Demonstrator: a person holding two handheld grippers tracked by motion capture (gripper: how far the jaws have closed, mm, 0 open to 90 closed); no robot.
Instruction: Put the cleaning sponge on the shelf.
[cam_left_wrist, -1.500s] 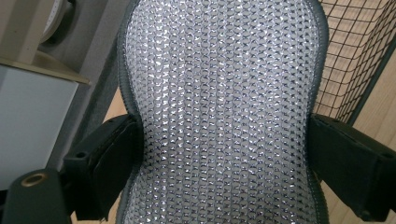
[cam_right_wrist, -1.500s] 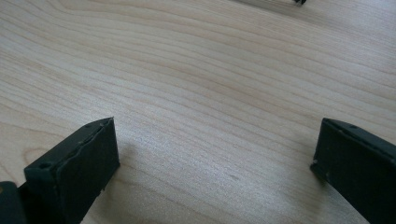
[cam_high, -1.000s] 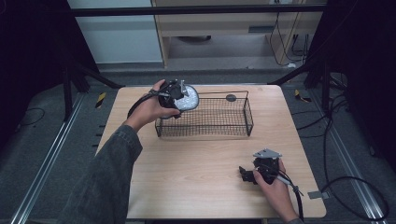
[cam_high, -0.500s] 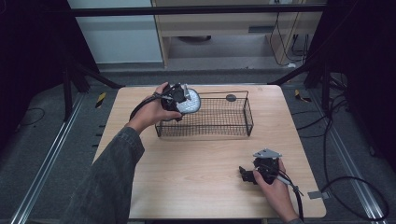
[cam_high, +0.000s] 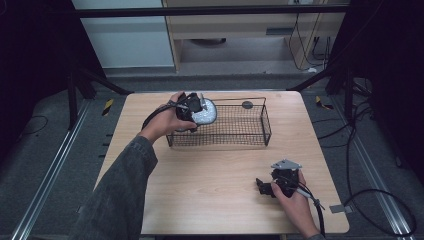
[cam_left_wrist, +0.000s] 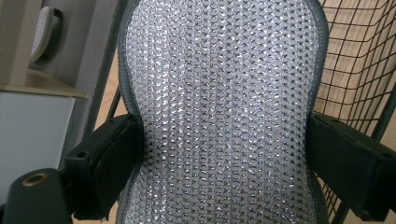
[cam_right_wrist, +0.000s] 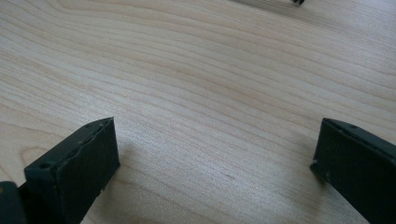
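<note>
My left gripper (cam_left_wrist: 224, 154) pinches the silver mesh pad (cam_left_wrist: 224, 93) at the wire basket's (cam_high: 235, 131) left end, left of frame centre in the high view.

To lower it well, I should keep the squeeze on both edges, clear the rim, then let go low inside. The left gripper view shows the pads biting the weave; the high view shows my right gripper (cam_high: 272, 186) resting spread and empty on the counter (cam_high: 210, 175), lower right.

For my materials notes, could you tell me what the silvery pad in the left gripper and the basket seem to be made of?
Silvery pad: apparently woven or knitted fabric with a metallic sheen, judging by its glinting mesh texture and stitched grey rim. Basket: likely thin metal wire, dark-coated, with an open grid.
</note>
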